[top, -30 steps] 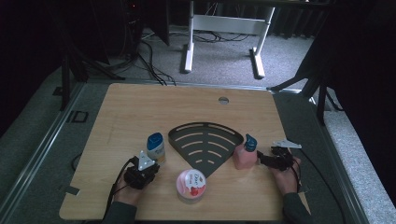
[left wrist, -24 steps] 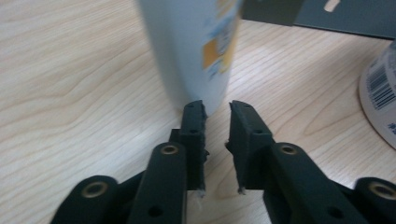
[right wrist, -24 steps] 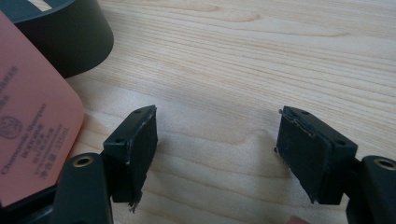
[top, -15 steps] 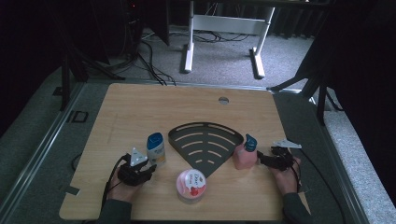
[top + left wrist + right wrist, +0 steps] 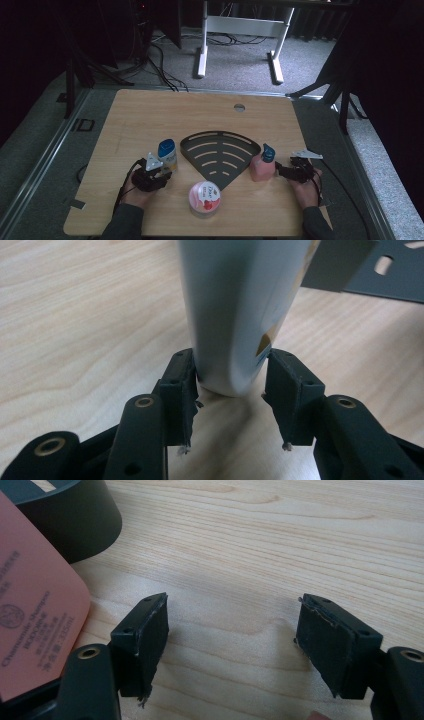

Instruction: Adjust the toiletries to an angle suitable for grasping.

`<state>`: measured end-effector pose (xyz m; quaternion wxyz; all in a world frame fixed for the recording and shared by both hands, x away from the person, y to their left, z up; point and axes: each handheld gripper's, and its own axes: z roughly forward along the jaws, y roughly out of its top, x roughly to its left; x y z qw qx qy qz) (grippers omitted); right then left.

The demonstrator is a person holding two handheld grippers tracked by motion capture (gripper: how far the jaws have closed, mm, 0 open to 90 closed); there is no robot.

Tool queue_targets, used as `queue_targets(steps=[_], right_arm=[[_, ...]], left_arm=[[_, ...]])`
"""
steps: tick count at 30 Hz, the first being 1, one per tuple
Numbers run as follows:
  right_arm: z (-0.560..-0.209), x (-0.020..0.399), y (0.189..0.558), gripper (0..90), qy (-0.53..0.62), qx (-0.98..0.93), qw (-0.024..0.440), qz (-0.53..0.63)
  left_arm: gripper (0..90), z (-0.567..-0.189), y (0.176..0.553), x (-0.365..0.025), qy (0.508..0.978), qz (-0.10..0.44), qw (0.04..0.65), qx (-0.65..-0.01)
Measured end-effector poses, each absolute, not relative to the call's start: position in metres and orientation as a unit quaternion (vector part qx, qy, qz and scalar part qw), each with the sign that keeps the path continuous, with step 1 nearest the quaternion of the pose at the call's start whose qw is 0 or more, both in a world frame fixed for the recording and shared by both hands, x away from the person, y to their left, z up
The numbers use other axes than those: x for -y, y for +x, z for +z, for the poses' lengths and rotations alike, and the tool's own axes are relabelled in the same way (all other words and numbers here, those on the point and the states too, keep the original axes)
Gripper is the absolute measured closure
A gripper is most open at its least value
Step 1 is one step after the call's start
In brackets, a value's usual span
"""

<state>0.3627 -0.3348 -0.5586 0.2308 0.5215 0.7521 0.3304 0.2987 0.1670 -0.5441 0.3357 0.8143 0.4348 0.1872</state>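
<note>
Left tool [image 5: 231,390], jaws just widened, brackets the white blue-capped plastic bottle [image 5: 240,315], unclamped. Right tool [image 5: 230,645] released. Centre bottle, then squeeze gently.

Looks like a lab / recording rig, not a home. Light wood-grain tabletop [image 5: 150,120] w/ a round cable grommet hole [image 5: 239,107] near the far edge, like an office desk. It stands on grey carpet [image 5: 45,150], metal floor rails [image 5: 65,135] along the sides. Black cables [image 5: 160,60] run loose over the floor behind. White T-foot frame of another desk [image 5: 240,35] further back. Dark curtains or panels [image 5: 380,50] close off the surroundings, black stand legs [image 5: 340,95] at right. Props set out on the desk: toiletry bottles, a jar, a black slotted fan-shaped tray [image 5: 220,152] — staged, not lived-in.
</note>
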Motion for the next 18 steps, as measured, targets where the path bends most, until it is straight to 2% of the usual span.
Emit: queue_targets(steps=[18], right_arm=[[-0.559, 0.335, 0.363, 28.7, 0.522, -0.752, 0.23, 0.331]], left_arm=[[56.9, -0.544, 0.343, -0.153, 0.81, 0.201, 0.326, -0.445]])
